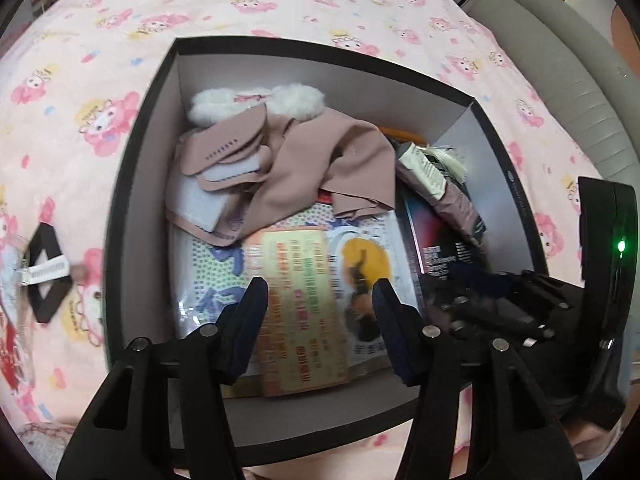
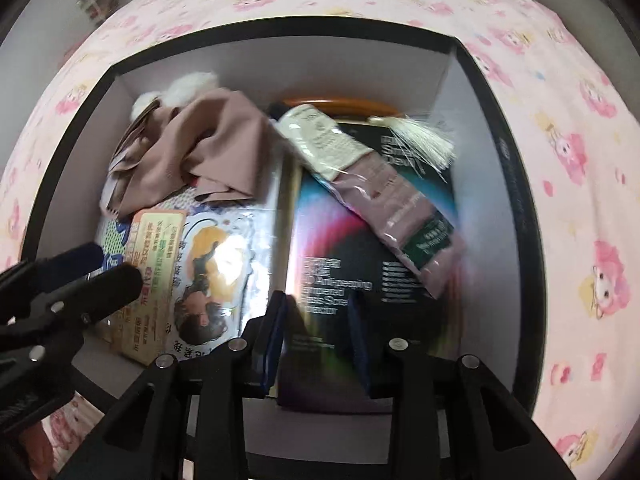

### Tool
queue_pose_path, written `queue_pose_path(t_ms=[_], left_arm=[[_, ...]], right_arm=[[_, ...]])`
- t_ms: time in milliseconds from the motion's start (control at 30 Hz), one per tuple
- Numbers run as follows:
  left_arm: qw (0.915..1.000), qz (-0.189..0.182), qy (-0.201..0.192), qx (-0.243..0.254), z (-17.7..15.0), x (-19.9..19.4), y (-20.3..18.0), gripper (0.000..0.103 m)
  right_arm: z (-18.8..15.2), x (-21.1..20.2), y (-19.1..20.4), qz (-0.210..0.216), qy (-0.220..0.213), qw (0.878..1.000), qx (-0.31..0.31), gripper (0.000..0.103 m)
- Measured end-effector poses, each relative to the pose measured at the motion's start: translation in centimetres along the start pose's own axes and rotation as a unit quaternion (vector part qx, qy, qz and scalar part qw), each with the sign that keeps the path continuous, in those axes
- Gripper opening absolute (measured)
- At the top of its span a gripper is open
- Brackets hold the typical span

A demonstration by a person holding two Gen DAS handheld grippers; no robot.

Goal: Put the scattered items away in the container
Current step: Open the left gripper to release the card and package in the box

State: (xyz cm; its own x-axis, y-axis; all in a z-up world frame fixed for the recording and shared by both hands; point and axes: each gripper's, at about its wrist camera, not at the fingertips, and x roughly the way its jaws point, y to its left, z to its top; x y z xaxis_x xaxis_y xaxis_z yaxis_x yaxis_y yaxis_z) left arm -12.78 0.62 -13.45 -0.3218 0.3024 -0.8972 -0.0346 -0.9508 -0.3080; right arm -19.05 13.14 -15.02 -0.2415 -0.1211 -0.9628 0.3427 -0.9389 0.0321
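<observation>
Left claw (image 1: 320, 300) gapes wide and empty above the box (image 1: 140, 184); right claw (image 2: 316, 320) stands part open, empty too. Inside: one pink garment (image 1: 304, 160), one tube (image 2: 360, 184), one dark carton (image 2: 360, 264), one printed packet (image 1: 304, 280).

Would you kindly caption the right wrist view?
Open right gripper hovers over box holding pink garment, tube and packets.

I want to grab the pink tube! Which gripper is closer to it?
Right. The right gripper hangs open just below the pink tube, over the dark box. The left gripper sits farther left, over the colourful packet.
</observation>
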Motion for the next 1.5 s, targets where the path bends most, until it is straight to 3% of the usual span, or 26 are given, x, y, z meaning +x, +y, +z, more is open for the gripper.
queue_pose_path(t_ms=[167, 300, 500, 600, 700, 800, 1000, 1233, 1400, 1500], left_arm=[[0.9990, -0.042, 0.014, -0.011, 0.8, 1.3, -1.0, 0.054], [0.9982, -0.057, 0.011, -0.014, 0.8, 0.8, -0.3, 0.054], [0.9917, -0.123, 0.035, 0.011, 1.2, 2.5, -1.7, 0.054], [0.9882, -0.139, 0.060, 0.022, 1.0, 3.9, -2.9, 0.054], [0.9888, -0.128, 0.072, 0.027, 0.8, 5.0, -3.5, 0.054], [0.9906, -0.113, 0.073, 0.023, 0.7, 4.7, -3.4, 0.051], [0.9972, -0.034, 0.065, 0.017, 0.6, 3.8, -2.2, 0.050], [0.9975, -0.043, 0.057, -0.001, 0.8, 2.5, -0.9, 0.049], [0.9982, -0.054, 0.027, -0.002, 1.8, 1.4, -0.8, 0.049], [0.9989, -0.037, 0.028, -0.002, 3.1, 2.5, -1.0, 0.050]], right_arm=[[-0.2, -0.3, 1.5, 0.039, -0.001, 0.999, -0.026, 0.032], [-0.1, -0.8, -0.2, 0.089, 0.022, 0.996, 0.006, 0.032], [0.7, -4.4, -4.7, -0.007, -0.062, 0.996, 0.067, 0.032], [0.8, -4.4, -4.9, 0.042, -0.063, 0.993, 0.096, 0.032], [0.4, -4.1, -4.5, 0.068, -0.046, 0.992, 0.099, 0.032], [-0.1, -3.5, -3.1, 0.055, -0.034, 0.994, 0.088, 0.032], [0.2, -2.0, -2.1, 0.048, -0.018, 0.996, 0.070, 0.032], [0.2, -2.2, -1.5, 0.012, -0.025, 0.998, 0.053, 0.032], [0.1, -1.7, -1.3, 0.026, -0.016, 0.998, 0.056, 0.032], [0.2, -1.1, -0.9, 0.040, -0.009, 0.998, 0.056, 0.032]])
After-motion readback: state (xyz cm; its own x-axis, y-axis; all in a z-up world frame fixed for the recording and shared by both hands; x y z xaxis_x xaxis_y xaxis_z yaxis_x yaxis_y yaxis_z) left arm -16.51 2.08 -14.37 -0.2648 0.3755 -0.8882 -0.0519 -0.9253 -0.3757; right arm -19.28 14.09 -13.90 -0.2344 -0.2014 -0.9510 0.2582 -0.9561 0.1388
